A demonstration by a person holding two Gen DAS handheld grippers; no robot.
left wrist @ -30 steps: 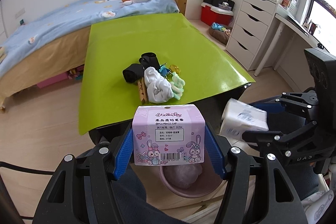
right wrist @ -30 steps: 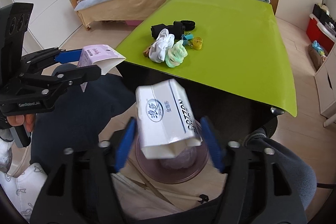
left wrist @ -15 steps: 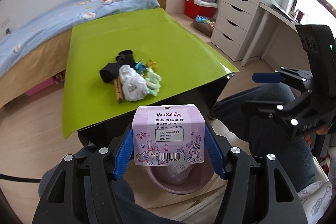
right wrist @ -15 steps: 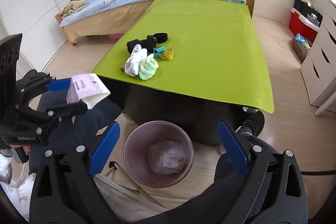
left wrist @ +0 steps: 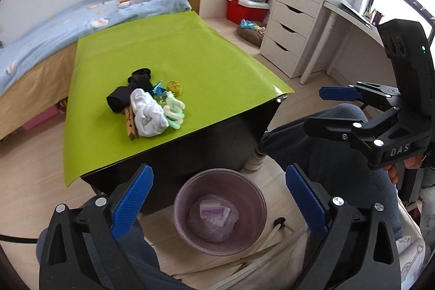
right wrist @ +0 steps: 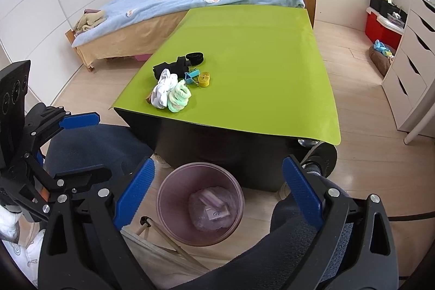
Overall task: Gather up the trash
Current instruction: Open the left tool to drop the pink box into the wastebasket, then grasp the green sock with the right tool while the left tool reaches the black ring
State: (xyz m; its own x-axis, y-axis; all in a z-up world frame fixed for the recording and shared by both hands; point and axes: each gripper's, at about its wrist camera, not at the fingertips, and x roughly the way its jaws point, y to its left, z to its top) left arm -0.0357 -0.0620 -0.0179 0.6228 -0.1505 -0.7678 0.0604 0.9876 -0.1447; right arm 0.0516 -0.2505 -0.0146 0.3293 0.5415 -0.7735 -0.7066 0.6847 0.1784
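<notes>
A mauve waste bin stands on the floor in front of the green table. A pink pencil-cap box and a white tissue pack lie inside it on a clear liner. My left gripper hovers over the bin, its jaws opening with nothing between them. My right gripper also hangs above the bin, open and empty, with the pink box below it. Each gripper shows in the other's view: the right gripper and the left gripper.
On the table lies a pile: white socks, green socks, black socks, wooden pegs, a blue clip, yellow tape. A person's knees flank the bin. A bed, a white drawer unit and a desk surround the table.
The right gripper opened first and the tissue pack fell into the bin. The left gripper then opened and the pink box dropped in too. Both views swung slightly to one side.
</notes>
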